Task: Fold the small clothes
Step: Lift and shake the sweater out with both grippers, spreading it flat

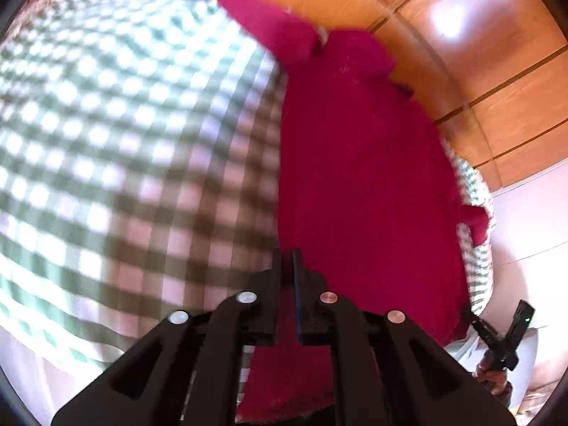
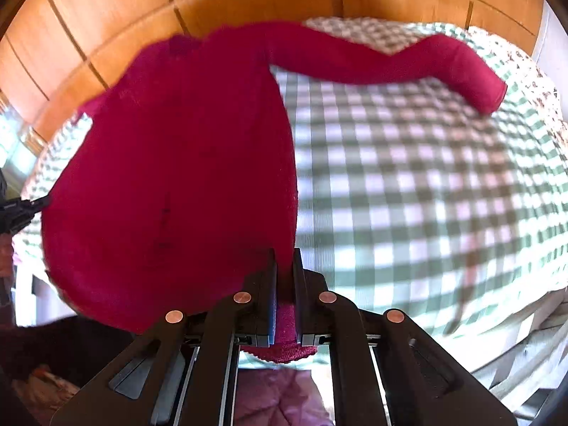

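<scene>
red sweater (image 2: 170, 177) lay on the checked cloth (image 2: 408, 195) with its long axis running away from both grippers, hem nearest, left gripper (image 1: 287, 277) and right gripper (image 2: 284, 269) each clamped on a hem corner.

Motion blur smears the checked cloth (image 1: 117, 149) and the red sweater (image 2: 170, 184). The sweater's near hem is hidden behind the left gripper (image 1: 288, 266). The other gripper (image 2: 19, 209) is cut off at the right wrist view's left edge.
</scene>
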`<action>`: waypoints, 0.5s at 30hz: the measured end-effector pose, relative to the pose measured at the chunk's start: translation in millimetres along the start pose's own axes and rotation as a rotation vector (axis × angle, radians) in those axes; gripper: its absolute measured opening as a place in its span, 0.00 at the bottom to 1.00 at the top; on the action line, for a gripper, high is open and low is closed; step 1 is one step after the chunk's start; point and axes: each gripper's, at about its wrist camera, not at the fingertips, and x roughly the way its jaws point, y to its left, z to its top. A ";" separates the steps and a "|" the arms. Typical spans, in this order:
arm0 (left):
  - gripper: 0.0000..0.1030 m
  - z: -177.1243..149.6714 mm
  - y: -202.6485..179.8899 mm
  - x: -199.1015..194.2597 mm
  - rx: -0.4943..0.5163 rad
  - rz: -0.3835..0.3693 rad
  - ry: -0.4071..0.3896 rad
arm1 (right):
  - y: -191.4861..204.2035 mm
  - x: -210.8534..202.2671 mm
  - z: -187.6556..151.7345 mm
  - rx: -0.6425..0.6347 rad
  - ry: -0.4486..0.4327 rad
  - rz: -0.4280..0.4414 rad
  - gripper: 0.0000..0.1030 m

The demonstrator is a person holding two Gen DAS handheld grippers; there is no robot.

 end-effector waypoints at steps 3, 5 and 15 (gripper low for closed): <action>0.43 -16.6 7.3 6.8 -0.023 -0.054 -0.014 | 0.7 5.9 -3.9 -0.012 0.009 -0.016 0.06; 0.43 -25.6 6.4 2.3 0.001 -0.055 -0.042 | 4.4 7.2 -2.0 -0.035 0.010 -0.028 0.06; 0.12 -48.8 0.3 -6.8 0.107 0.034 -0.085 | 5.9 6.4 -6.8 -0.063 0.044 -0.035 0.06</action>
